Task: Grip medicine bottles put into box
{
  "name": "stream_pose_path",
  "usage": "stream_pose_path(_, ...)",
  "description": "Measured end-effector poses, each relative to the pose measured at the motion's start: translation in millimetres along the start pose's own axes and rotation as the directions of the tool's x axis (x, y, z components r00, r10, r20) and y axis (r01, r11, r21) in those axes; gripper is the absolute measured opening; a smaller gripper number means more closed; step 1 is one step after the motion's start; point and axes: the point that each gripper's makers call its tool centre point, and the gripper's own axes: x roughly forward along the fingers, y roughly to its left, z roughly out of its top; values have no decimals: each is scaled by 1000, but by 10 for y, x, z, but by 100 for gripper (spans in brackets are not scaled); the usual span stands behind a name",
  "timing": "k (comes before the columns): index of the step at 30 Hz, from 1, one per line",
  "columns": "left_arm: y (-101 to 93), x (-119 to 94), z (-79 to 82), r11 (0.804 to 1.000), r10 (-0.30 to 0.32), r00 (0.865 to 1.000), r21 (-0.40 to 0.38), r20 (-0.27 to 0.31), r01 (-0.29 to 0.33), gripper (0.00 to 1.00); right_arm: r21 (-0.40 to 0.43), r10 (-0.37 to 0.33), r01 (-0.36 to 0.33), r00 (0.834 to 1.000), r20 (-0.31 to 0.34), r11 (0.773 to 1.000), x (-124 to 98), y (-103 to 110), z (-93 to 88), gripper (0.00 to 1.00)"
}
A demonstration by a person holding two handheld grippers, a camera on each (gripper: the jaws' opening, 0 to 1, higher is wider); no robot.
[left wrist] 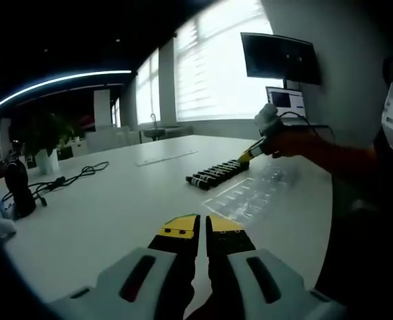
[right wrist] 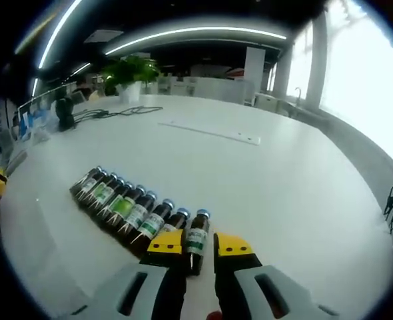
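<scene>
Down at the right gripper (right wrist: 198,248), the two yellow-tipped jaws stand apart, straddling the base end of the nearest medicine bottle (right wrist: 196,240) without visibly pressing it. That bottle lies on its side on the white table (right wrist: 276,193), its long axis running along the gripper's own line, silver cap pointing away from the jaws. It is the end one in a row of bottles (right wrist: 126,207) lying side by side and touching, all dark brown glass, all parallel, caps toward the far side of the table. Each carries a pale label with a green patch (the print is too small to read). The row itself runs off to the upper left of the right gripper view. Beyond it lie a long flat strip (right wrist: 210,132), a black cable (right wrist: 113,112) and a potted plant (right wrist: 131,75).

In the left gripper view, the left gripper (left wrist: 202,230) hangs over bare table with its jaws close together, a thin dark gap between them, holding nothing. Farther out the same bottle row (left wrist: 216,173) appears as a dark band, with the other gripper's yellow tip (left wrist: 252,154) at its far end, held in a person's hand (left wrist: 270,127). Just beside the row, toward the left gripper, lies a clear plastic box (left wrist: 250,193). A monitor (left wrist: 280,58) hangs on the wall behind.
</scene>
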Motion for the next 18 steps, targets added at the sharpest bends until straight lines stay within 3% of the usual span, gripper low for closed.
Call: stream_pose_path(18, 20, -12, -10, 1000, 0, 1000, -15, 2, 0, 0, 6, 12, -12, 1000, -3, 1000, 49, -7, -44, 8)
